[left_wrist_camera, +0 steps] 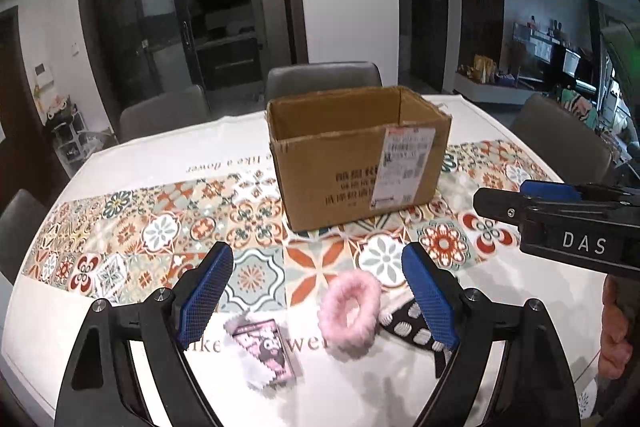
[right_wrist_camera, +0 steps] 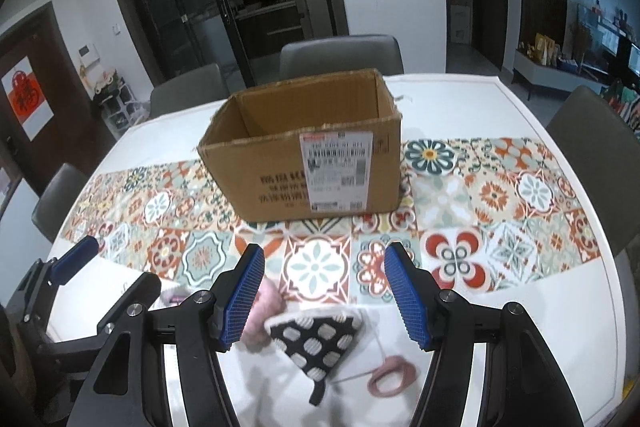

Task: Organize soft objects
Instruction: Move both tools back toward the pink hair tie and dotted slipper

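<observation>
A fluffy pink scrunchie point(left_wrist_camera: 349, 311) lies on the table between the open jaws of my left gripper point(left_wrist_camera: 318, 301), nearer the right finger, untouched. To its left lies a small pink-and-black packet point(left_wrist_camera: 262, 351). A black cloth with white dots point(left_wrist_camera: 408, 325) sits at the right finger. In the right wrist view that dotted cloth point(right_wrist_camera: 316, 341) lies between the open jaws of my right gripper point(right_wrist_camera: 325, 301), and the pink scrunchie point(right_wrist_camera: 262, 311) peeks out behind the left finger. A thin pink hair tie point(right_wrist_camera: 392, 375) lies below right. An open cardboard box point(left_wrist_camera: 356, 155) point(right_wrist_camera: 308, 155) stands behind, empty as far as seen.
A tiled-pattern runner point(left_wrist_camera: 168, 227) crosses the white round table point(right_wrist_camera: 560, 307). Grey chairs point(left_wrist_camera: 322, 77) ring the far side. The right gripper's body point(left_wrist_camera: 560, 219) juts in at the right of the left wrist view, with a hand point(left_wrist_camera: 616, 331) below it.
</observation>
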Tool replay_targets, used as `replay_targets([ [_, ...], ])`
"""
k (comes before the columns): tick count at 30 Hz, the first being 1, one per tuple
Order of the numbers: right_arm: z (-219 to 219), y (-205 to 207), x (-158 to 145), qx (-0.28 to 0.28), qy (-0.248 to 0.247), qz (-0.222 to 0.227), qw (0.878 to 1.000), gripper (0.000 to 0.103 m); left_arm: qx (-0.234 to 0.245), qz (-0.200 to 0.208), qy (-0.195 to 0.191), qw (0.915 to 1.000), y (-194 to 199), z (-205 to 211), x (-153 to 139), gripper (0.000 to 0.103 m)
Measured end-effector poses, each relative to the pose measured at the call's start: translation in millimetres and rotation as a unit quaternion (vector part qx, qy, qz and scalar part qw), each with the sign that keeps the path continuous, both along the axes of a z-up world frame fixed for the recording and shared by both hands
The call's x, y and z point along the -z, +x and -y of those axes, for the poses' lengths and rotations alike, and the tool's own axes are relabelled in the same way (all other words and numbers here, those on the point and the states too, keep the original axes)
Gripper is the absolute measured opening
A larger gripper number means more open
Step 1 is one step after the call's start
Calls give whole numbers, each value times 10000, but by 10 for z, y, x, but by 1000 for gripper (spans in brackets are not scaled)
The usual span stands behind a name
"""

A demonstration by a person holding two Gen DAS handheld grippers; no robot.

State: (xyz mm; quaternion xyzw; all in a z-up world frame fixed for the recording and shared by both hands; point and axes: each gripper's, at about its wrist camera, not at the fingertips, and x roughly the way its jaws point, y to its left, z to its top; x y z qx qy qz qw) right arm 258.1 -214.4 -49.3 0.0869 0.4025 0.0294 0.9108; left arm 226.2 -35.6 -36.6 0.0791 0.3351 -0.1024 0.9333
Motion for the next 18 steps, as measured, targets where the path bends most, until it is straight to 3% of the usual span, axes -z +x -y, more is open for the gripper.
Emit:
replay_targets([
  [18,-21,-14,446,-128,125,-814,9965,64,95,-792,92,9968,-6,26,453,87],
])
